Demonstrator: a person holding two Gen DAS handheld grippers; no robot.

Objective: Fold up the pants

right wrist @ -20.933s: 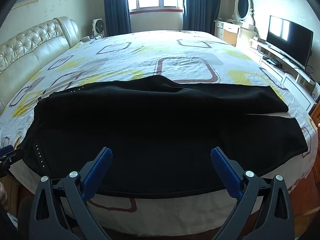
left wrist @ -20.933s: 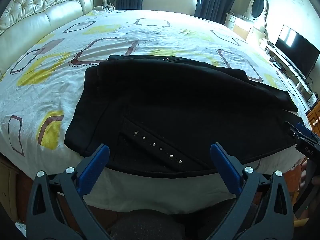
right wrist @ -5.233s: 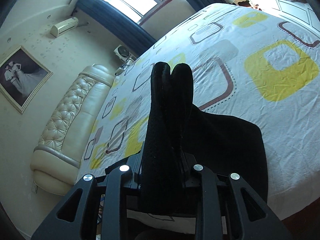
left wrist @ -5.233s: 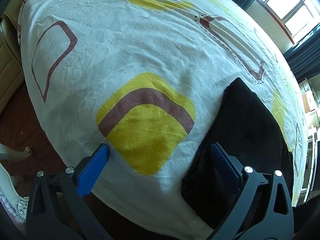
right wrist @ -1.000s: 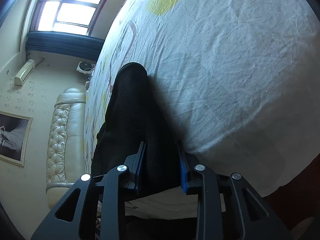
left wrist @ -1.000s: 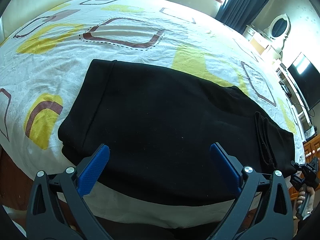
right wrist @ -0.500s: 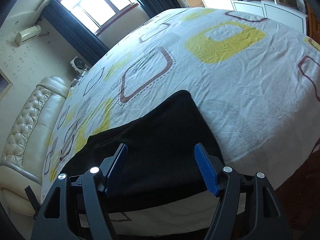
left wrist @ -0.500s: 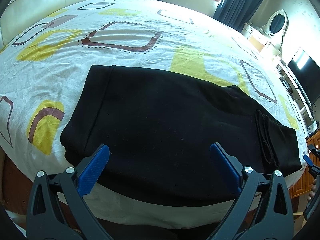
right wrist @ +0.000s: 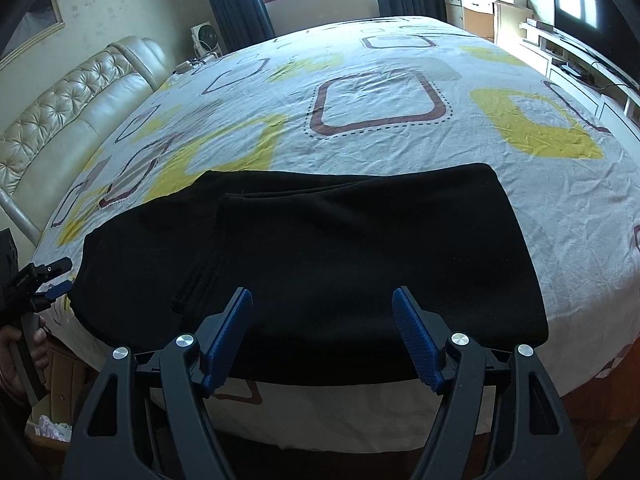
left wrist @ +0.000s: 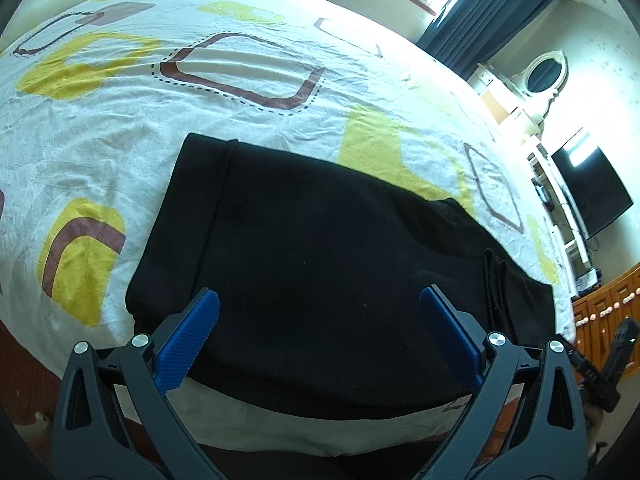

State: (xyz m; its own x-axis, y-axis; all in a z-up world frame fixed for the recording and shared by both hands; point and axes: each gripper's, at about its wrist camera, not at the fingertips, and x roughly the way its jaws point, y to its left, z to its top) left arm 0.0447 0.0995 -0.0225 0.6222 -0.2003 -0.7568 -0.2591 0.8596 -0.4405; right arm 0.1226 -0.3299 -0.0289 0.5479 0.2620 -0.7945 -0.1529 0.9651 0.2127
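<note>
Black pants (left wrist: pixel 320 264) lie folded flat on the near edge of the bed, seen in both wrist views (right wrist: pixel 320 256). In the left wrist view my left gripper (left wrist: pixel 320 336) hovers open above the pants' near edge, nothing between its blue pads. In the right wrist view my right gripper (right wrist: pixel 324 336) hangs above the folded pants, jaws still opening and holding nothing. The right gripper's body (left wrist: pixel 600 368) shows at the bed's right end, and the left gripper (right wrist: pixel 44 280) at the far left in a hand.
The bed sheet (right wrist: pixel 380 92) is white with yellow and brown squares. A tufted cream headboard (right wrist: pixel 68 120) runs along the left. A television (left wrist: pixel 592 196) and low cabinets (right wrist: pixel 568 52) stand at the right; a wooden dresser (left wrist: pixel 612 308) sits beside the bed's end.
My right gripper let go of the pants' folded end, opened, rolled upright and lifted back from the bed. My left gripper drifted slightly and stayed open.
</note>
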